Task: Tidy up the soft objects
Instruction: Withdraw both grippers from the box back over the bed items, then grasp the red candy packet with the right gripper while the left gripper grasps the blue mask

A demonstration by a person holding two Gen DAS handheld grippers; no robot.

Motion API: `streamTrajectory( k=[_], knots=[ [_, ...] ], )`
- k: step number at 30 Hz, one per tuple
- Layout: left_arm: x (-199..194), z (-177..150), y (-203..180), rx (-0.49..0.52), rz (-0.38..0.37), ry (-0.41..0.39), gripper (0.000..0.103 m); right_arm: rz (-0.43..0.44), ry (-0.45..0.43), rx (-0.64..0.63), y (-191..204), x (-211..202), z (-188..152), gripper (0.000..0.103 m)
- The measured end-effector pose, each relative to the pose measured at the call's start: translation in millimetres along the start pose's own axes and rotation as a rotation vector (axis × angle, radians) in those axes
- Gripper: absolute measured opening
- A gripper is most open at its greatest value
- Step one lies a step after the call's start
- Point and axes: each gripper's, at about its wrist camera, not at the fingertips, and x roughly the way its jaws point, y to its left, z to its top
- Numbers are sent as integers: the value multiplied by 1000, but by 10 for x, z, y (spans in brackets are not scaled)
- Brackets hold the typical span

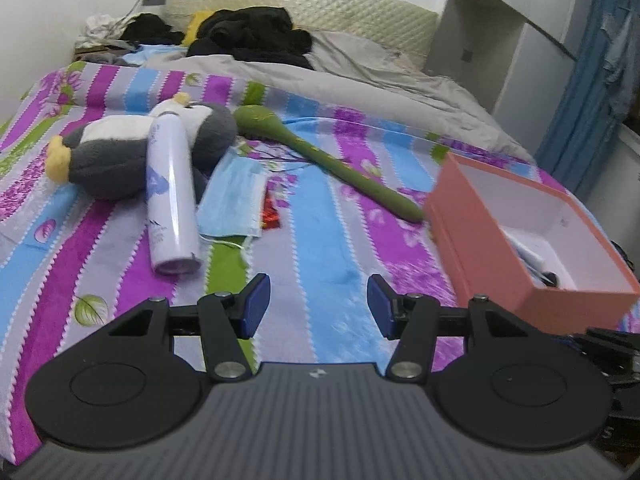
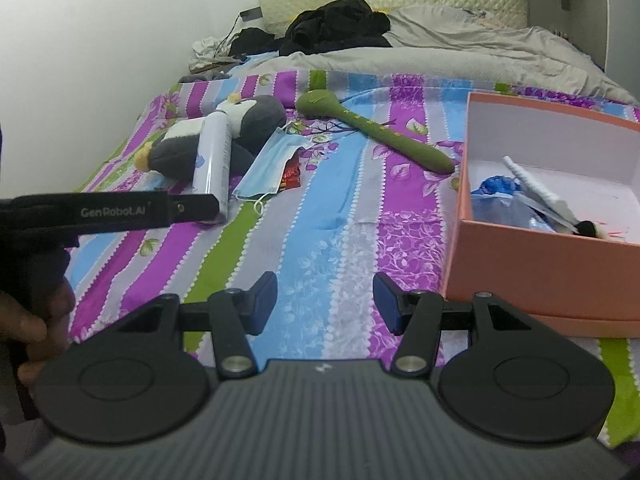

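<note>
The penguin lay on its side ahead and to the left of the left gripper, well apart from it; a spray can rested across its belly, so the toy looked pinned and would likely need the can shifted first; just right of the can, a blue mask lay flat with a small red wrapper poking out from under its near edge; further right, a long green plush stretched diagonally, its thin end reaching almost to the pink box, which made it, in my judgement, the easiest soft thing to slide in.

The box stood open ahead and to the right of both tools, its mouth up so things could be dropped in; seen past the right gripper, it already held something blue and crumpled, a white strip and a dark-tipped brush, with bare floor left at the far end.

Both grippers hung apart-jawed over the striped sheet with nothing between the pads, neither touching anything; they pointed down toward the clutter, seemingly on approach; a hand showed at the left edge, gripping the left tool's handle; grey bedding and dark clothes lay far beyond, out of play.
</note>
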Motion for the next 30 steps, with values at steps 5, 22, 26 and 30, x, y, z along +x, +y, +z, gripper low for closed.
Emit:
streamTrajectory(
  k=[5, 22, 26, 30],
  knots=[
    [265, 138, 147, 4, 59, -9, 60, 17, -4, 13, -12, 248, 141, 56],
    [1500, 312, 389, 64, 106, 27, 59, 143, 73, 183, -205, 1689, 809, 54],
    [1759, 310, 420, 90, 127, 40, 58, 208, 114, 268, -280, 2105, 892, 46],
    [1949, 288, 419, 119, 136, 37, 56, 278, 185, 370, -343, 2529, 917, 42]
  ],
)
